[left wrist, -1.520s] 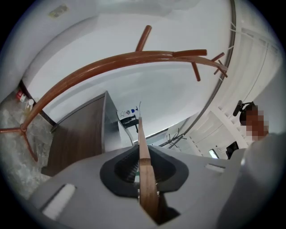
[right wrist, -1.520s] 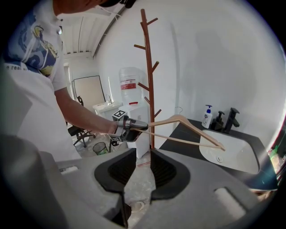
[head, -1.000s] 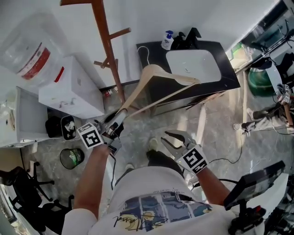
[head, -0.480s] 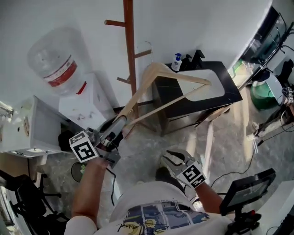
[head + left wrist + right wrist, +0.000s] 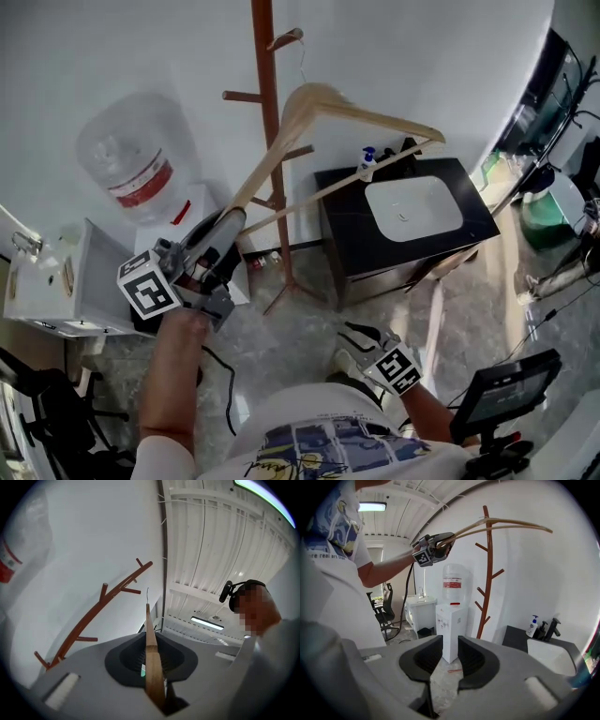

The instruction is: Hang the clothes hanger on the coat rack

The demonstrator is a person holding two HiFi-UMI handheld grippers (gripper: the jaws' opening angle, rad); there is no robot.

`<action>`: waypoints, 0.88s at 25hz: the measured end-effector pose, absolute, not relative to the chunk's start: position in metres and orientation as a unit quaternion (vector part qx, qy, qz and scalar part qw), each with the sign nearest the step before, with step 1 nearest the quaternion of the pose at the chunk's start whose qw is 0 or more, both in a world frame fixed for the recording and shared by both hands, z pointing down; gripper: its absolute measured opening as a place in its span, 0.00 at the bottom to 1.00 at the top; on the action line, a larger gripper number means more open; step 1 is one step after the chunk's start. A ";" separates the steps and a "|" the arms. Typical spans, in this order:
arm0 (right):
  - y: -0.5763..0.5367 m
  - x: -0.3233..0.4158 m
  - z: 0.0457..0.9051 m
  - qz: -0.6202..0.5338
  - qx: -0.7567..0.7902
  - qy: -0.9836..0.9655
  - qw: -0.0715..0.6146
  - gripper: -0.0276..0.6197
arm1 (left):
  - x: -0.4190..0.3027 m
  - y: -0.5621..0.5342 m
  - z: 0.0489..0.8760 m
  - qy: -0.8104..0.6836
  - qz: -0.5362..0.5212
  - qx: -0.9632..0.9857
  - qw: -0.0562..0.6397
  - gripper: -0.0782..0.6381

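My left gripper is shut on the lower left arm of a pale wooden hanger and holds it high and tilted. The hanger's thin metal hook is close beside the upper peg of the reddish-brown coat rack; I cannot tell whether they touch. In the left gripper view the hanger runs edge-on between the jaws, with the rack to the left. My right gripper hangs low near my body, open and empty. The right gripper view shows the hanger crossing the rack's top.
A water dispenser with a big bottle stands left of the rack, beside a white cabinet. Right of the rack is a black vanity with a white basin and a soap bottle. A screen on a stand sits at lower right.
My left gripper has lifted the hanger well up along the coat rack, bringing its hook from mid-pole height to near the upper peg. The right gripper stayed low and open.
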State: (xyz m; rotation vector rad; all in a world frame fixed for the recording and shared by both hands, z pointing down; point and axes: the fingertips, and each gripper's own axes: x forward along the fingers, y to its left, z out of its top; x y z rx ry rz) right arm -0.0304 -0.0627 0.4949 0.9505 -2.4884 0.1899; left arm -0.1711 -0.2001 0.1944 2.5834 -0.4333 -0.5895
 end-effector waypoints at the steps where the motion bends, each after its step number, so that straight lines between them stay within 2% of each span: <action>1: -0.069 -0.027 0.493 0.069 0.344 -0.907 0.234 0.19 | -0.168 -0.206 0.186 -0.155 -0.215 0.939 0.221 0.18; 8: -0.102 -0.006 0.484 0.062 0.330 -0.913 0.233 0.19 | -0.160 -0.238 0.164 -0.170 -0.220 0.938 0.209 0.18; 22: -0.141 0.027 0.483 0.056 0.302 -0.920 0.244 0.19 | -0.173 -0.267 0.212 -0.261 -0.205 0.926 0.179 0.18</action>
